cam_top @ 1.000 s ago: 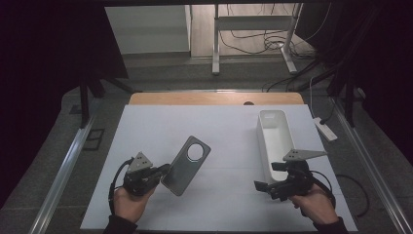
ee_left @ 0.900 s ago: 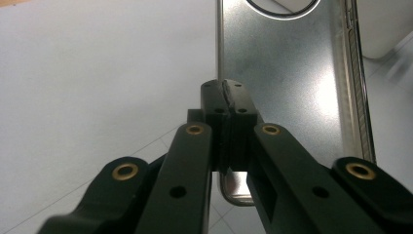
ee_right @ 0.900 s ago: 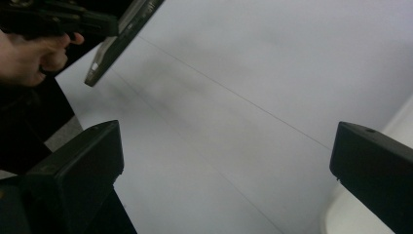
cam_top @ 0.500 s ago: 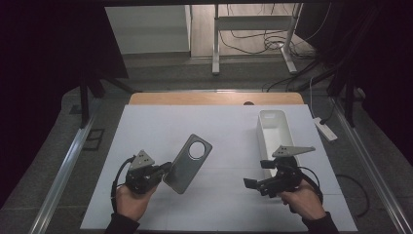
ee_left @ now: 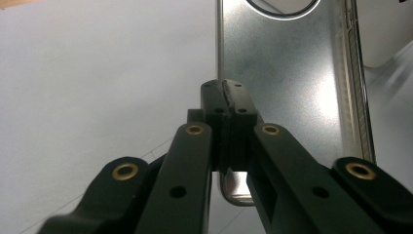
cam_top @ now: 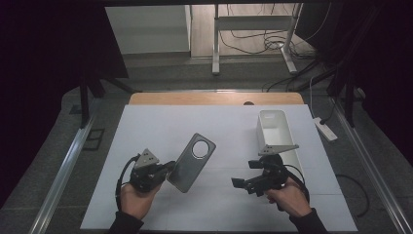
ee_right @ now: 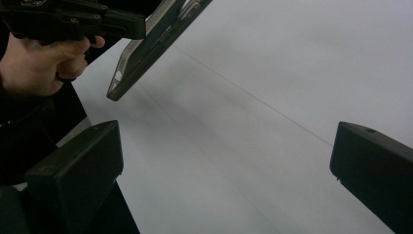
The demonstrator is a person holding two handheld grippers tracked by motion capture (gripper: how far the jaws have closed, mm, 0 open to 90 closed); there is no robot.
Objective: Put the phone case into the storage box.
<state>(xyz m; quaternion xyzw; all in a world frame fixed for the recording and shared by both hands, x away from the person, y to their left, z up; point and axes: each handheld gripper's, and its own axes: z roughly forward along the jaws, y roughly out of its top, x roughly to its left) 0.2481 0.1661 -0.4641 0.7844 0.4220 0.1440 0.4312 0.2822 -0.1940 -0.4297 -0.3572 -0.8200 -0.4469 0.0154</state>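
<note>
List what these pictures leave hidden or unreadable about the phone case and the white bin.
- Phone case: in the left gripper view, its near end is hidden behind the shut left gripper.
- Phone case in the right gripper view: its far end is cut off by the top edge.
- White bin: in the high view, the right gripper's grey plate covers its near end.

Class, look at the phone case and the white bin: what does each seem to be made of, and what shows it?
Phone case: probably plastic with a metallic grey, finely speckled finish; it shines under the light and has a thin raised rim. It might also be metal. White bin: likely moulded plastic, matte and uniformly white, with thin walls and rounded corners.
</note>
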